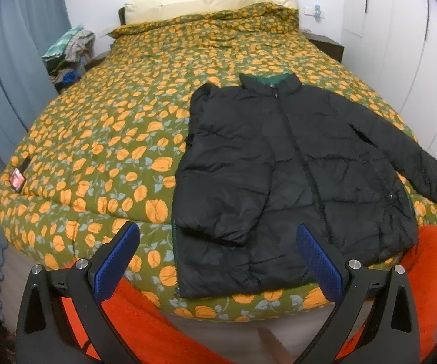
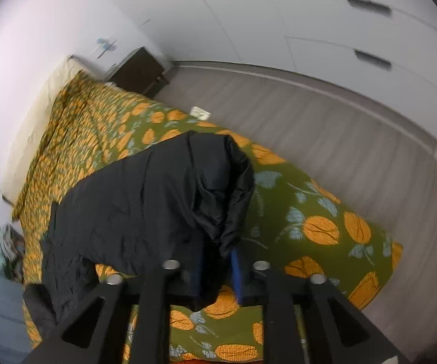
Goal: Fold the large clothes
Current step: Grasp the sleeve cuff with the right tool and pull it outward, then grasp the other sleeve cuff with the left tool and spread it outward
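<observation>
Right tool (image 2: 218, 268) grips jacket (image 2: 145, 200) sleeve (image 2: 230, 188) — over bed (image 2: 324, 212).

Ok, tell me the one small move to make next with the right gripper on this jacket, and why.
Probably carry the cuff across onto the jacket's chest. The right gripper has the end of the outstretched sleeve between its fingers, while the other sleeve already lies folded over the front. The left gripper hangs open and empty near the hem, so it need not move.

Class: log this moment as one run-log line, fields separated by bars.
step: fold sleeve | left gripper: open, empty | right gripper: around sleeve cuff | black puffer jacket: flat on bed
</observation>
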`<act>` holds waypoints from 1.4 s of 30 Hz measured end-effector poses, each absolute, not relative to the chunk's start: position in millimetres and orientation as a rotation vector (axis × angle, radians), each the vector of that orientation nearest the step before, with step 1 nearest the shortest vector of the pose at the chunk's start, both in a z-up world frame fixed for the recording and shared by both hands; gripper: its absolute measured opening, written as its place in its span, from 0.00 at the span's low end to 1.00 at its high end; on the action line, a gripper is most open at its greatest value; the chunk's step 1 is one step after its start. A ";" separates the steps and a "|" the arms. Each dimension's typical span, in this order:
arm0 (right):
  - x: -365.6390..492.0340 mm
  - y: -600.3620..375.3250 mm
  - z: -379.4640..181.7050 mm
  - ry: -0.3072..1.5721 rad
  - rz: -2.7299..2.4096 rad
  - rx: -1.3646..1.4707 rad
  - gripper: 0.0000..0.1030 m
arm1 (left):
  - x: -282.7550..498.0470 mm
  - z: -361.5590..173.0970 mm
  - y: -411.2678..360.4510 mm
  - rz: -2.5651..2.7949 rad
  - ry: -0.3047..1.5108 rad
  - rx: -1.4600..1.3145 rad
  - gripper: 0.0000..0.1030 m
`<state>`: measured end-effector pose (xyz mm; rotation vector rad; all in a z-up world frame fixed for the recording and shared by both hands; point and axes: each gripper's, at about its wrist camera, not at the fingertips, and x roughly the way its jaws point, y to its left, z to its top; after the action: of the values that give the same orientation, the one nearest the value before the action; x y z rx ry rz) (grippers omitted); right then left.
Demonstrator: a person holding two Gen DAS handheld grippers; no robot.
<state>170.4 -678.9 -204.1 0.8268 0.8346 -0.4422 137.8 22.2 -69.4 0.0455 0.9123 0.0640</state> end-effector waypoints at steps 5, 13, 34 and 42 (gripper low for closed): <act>140.0 -701.3 -208.4 0.799 -0.556 0.885 0.39 | 145.5 -77.1 36.8 0.083 0.909 0.035 1.00; 123.0 -662.8 -159.6 0.771 -0.511 0.682 0.39 | 183.6 -121.0 57.2 -0.129 0.935 0.091 1.00; 181.0 -416.1 -103.9 0.836 0.086 0.335 0.39 | 234.4 -220.9 88.8 0.007 1.205 -0.328 0.42; 168.5 -365.3 -96.7 0.857 0.179 0.217 0.39 | 217.9 -142.9 134.2 0.051 1.040 -0.378 0.11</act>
<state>168.5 -365.3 -96.7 0.2168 0.8566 0.1785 217.9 134.2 -142.9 -0.3782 1.0404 0.0512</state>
